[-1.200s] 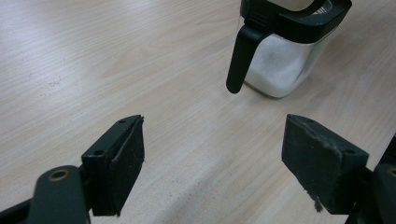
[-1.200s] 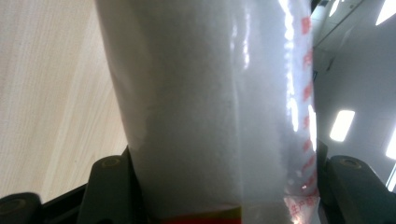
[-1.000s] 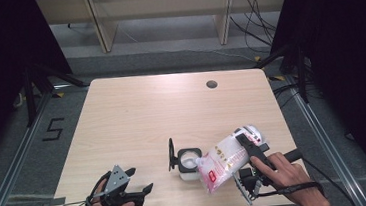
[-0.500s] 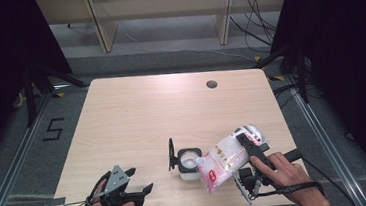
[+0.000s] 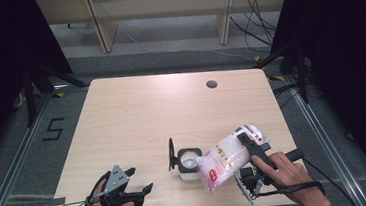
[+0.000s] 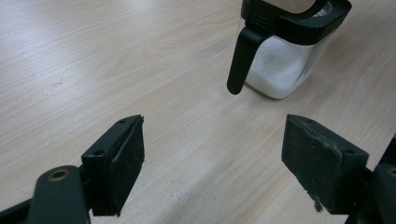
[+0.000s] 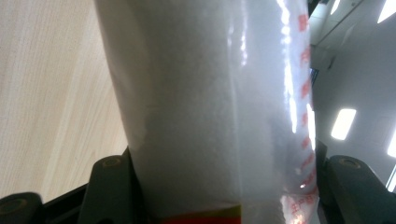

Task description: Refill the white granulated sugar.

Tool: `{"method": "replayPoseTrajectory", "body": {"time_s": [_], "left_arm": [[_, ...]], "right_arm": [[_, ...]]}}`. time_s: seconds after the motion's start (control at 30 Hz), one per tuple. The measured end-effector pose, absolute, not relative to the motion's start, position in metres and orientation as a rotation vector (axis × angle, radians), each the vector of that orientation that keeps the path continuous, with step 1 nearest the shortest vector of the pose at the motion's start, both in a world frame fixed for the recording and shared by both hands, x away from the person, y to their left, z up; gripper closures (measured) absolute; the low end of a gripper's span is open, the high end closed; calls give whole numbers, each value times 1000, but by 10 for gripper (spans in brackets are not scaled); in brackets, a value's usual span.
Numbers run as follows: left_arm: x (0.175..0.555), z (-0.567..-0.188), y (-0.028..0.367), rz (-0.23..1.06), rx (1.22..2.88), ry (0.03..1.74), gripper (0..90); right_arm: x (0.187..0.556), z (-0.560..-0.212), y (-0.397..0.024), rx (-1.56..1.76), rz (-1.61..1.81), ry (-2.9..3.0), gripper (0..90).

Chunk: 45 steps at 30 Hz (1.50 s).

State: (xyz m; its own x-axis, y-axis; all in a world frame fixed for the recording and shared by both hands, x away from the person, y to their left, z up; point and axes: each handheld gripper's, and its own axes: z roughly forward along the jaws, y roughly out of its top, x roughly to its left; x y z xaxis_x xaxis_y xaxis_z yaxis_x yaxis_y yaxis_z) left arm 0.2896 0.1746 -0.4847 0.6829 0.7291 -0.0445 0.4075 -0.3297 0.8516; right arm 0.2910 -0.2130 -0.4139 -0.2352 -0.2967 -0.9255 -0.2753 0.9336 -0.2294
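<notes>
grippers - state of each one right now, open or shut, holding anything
Left gripper: open, nothing between its jaws, resting low near the table edge.
Right gripper: shut on the bag of white granules, tilted over the open glass jar.

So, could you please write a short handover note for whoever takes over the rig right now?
Right gripper: shut on the bag of white granules, tilted with its lower end over the jar.
Left gripper: open, holding nothing, near the table's front edge.
Jar: lid flipped open, partly filled.
Done: bag positioned for pouring.
Left: probably finish filling, set the bag down, close the lid.
</notes>
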Motion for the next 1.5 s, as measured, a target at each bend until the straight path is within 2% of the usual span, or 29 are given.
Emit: {"method": "replayPoseTrajectory", "body": {"time_s": [1.5], "left_arm": [[289, -485, 174, 434, 1958, 880, 205]], "right_arm": [[290, -409, -216, -421, -10, 1839, 446]]}}
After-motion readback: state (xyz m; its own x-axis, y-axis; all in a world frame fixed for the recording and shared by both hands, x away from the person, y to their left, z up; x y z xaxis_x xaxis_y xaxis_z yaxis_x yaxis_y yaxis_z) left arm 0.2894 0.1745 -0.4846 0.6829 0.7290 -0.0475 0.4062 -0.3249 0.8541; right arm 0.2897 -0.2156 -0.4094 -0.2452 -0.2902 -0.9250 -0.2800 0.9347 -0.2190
